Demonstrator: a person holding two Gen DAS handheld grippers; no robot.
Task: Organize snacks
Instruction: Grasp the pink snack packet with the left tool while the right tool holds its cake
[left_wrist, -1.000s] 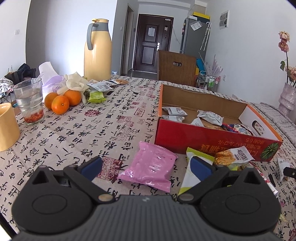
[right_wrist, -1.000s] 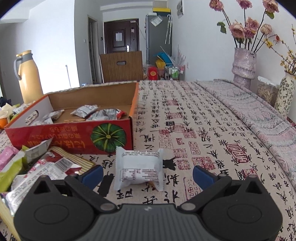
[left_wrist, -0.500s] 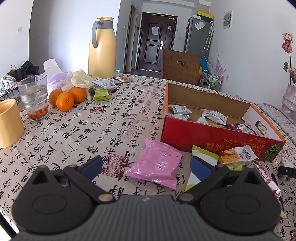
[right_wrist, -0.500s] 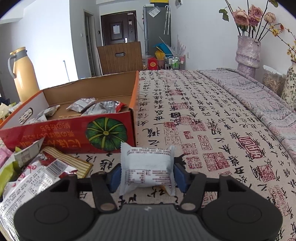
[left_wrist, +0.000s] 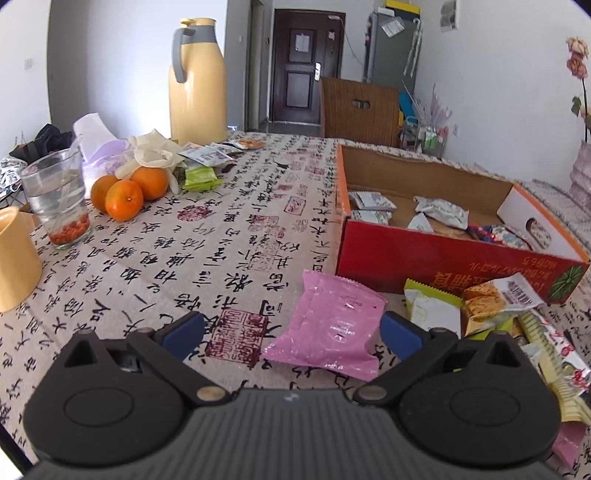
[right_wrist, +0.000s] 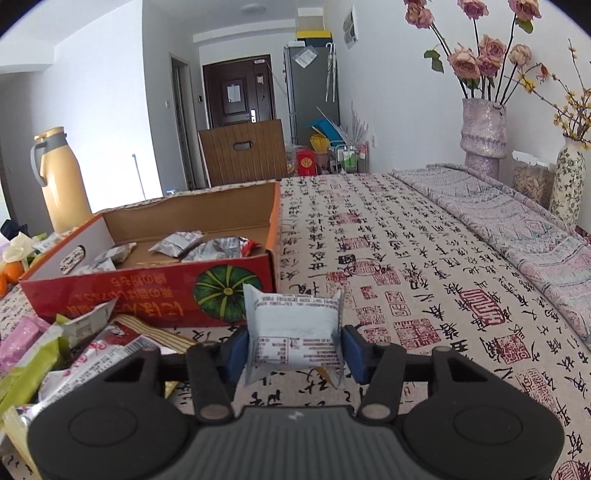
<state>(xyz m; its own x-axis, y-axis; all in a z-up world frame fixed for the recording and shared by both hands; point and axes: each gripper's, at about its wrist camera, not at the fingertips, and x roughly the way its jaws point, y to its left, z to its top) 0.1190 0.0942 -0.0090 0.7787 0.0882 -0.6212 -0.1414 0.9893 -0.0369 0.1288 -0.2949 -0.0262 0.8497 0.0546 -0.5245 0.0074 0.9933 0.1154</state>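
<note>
pads of the right gripper (right_wrist: 293, 349) pinch a white snack packet (right_wrist: 293, 334) from both sides, jaws closing on it, lifted just clear of the patterned tablecloth (right_wrist: 424, 258) near the right front corner of the red cardboard box (right_wrist: 147, 295), which holds several silver packets. left gripper (left_wrist: 291, 330) stands spread wide with nothing pinched, a pink packet (left_wrist: 330, 326) lying flat on the cloth between its blue pads, nearer the right one. more loose packets (left_wrist: 480, 306) are heaped right of it, against the box's near wall.
</note>
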